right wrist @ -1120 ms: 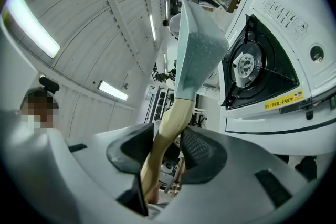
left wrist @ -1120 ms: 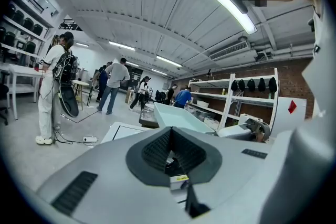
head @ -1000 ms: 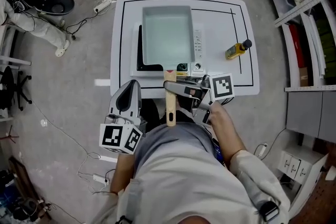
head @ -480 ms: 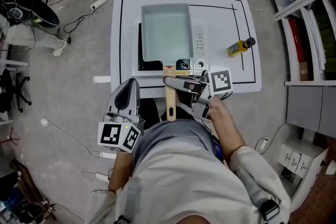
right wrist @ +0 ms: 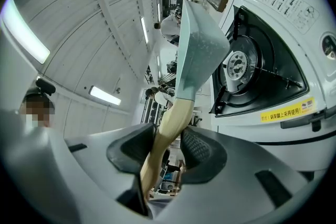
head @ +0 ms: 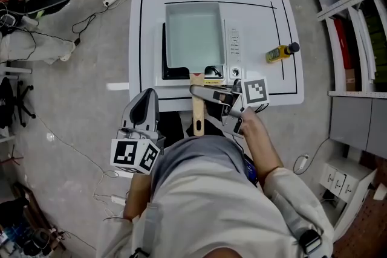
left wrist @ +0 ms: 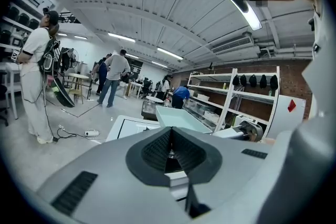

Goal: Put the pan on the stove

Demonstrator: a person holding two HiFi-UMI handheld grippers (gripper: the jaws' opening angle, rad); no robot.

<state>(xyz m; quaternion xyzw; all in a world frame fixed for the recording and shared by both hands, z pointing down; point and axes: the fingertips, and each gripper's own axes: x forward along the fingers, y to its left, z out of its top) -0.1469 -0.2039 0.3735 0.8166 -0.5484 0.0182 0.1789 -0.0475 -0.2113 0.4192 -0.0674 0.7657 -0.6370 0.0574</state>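
The pan (head: 192,33), a pale rectangular one, hangs over the stove (head: 172,74) and covers most of it in the head view. Only a dark corner of the stove shows at the pan's near left. In the right gripper view a gap shows between the pan's base and the burner (right wrist: 239,65), so I judge it not yet set down.

The largest risk is the pan's weight. All of it hangs from the wooden handle (head: 197,115), which sticks out from the stove's near edge toward the person. The right gripper (head: 202,92) is clamped across that handle close to the pan. If the handle twists between the pads, the far end of the pan could dip and strike the stove's supports hard.

Next is landing off-centre. Set down skewed, the pan could rock on the burner or overhang the control strip on the stove's right side.

A smaller risk is letting go before the base is seated, which would let the pan slide.

The left gripper (head: 145,109) hangs off the stove's near left, beyond the table (head: 266,87) edge. Its jaws are pressed together with nothing between them, so it gives no support.

The yellow bottle (head: 279,53) stands well to the stove's right and looks safe.
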